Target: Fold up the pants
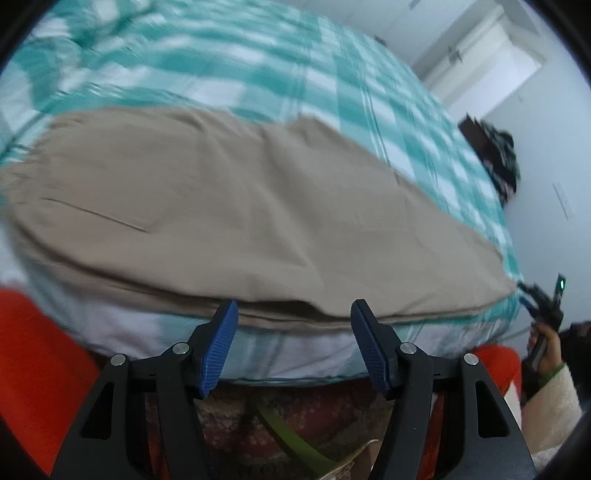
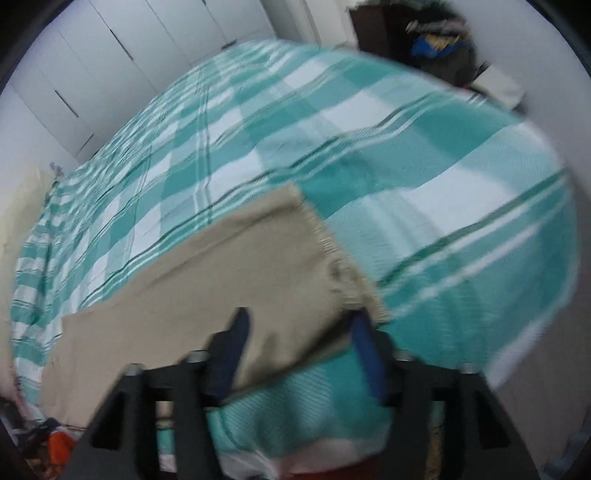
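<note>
Tan pants (image 1: 229,221) lie flat along the near edge of a bed with a teal and white checked cover (image 1: 258,74). My left gripper (image 1: 293,314) is open, its blue pads just in front of the pants' near edge, not touching. In the right wrist view the pants' leg end (image 2: 229,280) lies on the cover (image 2: 406,184), with a frayed hem at the right. My right gripper (image 2: 301,325) is open over the leg end's near corner, the cloth between its fingers. This view is blurred. The right gripper also shows far right in the left wrist view (image 1: 546,299).
White wardrobe doors (image 2: 110,55) stand behind the bed. A dark pile of clothes (image 2: 439,33) sits by the far wall. Orange fabric (image 1: 33,350) and a patterned rug (image 1: 295,417) lie below the bed's near edge.
</note>
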Demonstrator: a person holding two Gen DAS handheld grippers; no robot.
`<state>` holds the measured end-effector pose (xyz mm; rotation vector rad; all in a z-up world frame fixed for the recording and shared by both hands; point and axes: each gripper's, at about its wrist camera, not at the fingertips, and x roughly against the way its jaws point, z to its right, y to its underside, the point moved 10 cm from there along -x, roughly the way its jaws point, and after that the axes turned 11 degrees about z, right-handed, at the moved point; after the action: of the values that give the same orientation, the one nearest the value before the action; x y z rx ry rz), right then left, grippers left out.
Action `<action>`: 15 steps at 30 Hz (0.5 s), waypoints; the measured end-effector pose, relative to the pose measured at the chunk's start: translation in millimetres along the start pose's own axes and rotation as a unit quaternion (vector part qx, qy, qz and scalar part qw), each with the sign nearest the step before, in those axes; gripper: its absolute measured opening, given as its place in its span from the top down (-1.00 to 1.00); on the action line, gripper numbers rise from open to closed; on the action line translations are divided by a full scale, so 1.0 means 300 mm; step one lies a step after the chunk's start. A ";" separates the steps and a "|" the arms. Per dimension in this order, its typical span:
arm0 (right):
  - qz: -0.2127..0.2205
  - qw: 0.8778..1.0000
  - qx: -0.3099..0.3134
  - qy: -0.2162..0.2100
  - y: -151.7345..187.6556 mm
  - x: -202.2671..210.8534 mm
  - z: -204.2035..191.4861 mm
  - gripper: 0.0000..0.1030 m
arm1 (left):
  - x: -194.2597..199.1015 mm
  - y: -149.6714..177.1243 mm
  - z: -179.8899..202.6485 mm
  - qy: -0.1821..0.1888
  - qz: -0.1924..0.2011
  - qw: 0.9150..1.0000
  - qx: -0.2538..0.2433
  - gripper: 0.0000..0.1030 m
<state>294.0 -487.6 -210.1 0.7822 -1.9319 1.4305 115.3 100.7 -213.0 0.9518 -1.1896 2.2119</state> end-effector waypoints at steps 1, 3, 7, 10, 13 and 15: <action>0.021 0.999 0.014 0.036 -0.018 0.044 0.026 -0.41 | 0.024 -0.030 -0.026 -0.007 0.020 1.000 0.005 -0.35; 0.052 0.995 0.034 0.073 -0.053 0.106 0.047 -0.41 | 0.045 -0.108 -0.068 -0.026 0.059 0.998 0.011 -0.52; 0.106 0.990 0.079 0.041 -0.121 0.190 -0.083 -0.42 | -0.042 -0.228 -0.106 -0.054 0.090 0.994 -0.015 -0.57; 0.094 0.989 0.110 -0.007 -0.115 0.150 -0.220 -0.44 | -0.162 -0.234 -0.115 -0.094 0.088 0.989 -0.079 -0.54; 0.046 0.985 0.161 -0.029 -0.040 0.032 -0.313 -0.52 | -0.241 -0.145 -0.151 -0.120 0.045 0.986 -0.106 -0.44; 0.003 0.980 0.199 0.003 0.036 -0.057 -0.285 -0.52 | -0.272 -0.075 -0.185 -0.129 0.025 0.984 -0.116 -0.44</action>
<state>307.3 -400.7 -209.5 0.9462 -1.6633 1.8507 164.1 154.2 -283.6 1.1429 -1.5654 1.9734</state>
